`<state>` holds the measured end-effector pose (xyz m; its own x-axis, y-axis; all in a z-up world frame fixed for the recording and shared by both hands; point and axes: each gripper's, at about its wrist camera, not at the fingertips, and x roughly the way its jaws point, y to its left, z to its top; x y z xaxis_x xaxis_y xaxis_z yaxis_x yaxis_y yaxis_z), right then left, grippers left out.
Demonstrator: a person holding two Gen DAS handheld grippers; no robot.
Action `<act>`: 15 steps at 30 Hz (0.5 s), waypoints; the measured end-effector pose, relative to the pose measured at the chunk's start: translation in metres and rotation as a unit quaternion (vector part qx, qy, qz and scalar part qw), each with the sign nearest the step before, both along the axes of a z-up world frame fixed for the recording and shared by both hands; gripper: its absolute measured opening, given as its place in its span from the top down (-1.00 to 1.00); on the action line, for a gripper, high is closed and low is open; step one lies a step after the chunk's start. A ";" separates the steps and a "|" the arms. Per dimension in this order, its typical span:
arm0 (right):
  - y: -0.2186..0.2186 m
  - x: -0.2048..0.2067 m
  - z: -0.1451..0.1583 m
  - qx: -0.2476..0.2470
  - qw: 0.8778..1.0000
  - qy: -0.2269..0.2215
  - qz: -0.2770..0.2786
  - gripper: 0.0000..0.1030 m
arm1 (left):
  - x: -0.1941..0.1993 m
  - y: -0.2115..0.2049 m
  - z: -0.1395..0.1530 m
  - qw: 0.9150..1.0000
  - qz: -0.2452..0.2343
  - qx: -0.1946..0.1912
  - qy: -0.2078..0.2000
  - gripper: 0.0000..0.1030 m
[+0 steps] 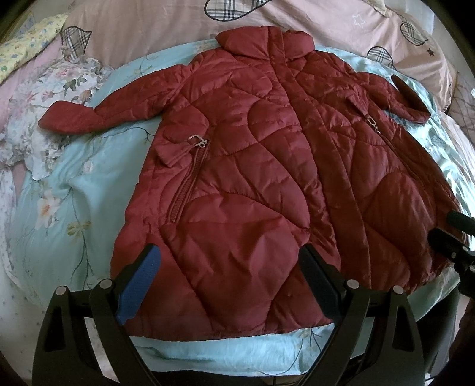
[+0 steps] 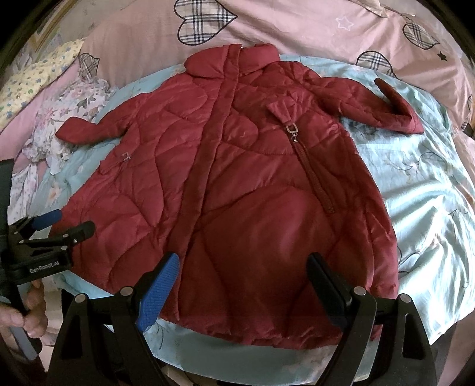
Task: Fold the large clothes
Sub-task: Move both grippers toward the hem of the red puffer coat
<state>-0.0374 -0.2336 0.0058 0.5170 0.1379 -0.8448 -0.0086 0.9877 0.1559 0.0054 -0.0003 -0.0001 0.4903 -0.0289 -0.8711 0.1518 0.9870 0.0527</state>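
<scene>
Big red puffy coat (image 1: 267, 166) lies flat, front up, on blue flowery sheet (image 1: 77, 190) on bed. Sleeves stick out both sides. Shiny, soft, wavy stitched lines, slanted pocket zips, small metal pulls. Left gripper (image 1: 231, 267) and right gripper (image 2: 243, 276) both wide open above bottom edge, holding nothing.

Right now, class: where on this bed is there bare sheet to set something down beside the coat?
Bare sheet lies below the coat's right-hand sleeve, and another patch below the other sleeve. A thin strip runs along the hem. Crowded: the floral bedding and pink quilt beyond.
</scene>
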 end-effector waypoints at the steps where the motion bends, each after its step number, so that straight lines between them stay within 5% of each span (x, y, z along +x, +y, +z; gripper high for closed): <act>1: -0.001 0.001 0.001 0.003 1.000 -0.004 -0.002 -0.72 | 0.000 0.000 -0.001 1.000 -0.001 0.005 0.002 -0.84; 15: -0.047 0.030 0.013 -0.012 0.999 -0.028 -0.044 -0.72 | 0.024 0.004 -0.008 1.000 0.002 0.005 0.027 -0.84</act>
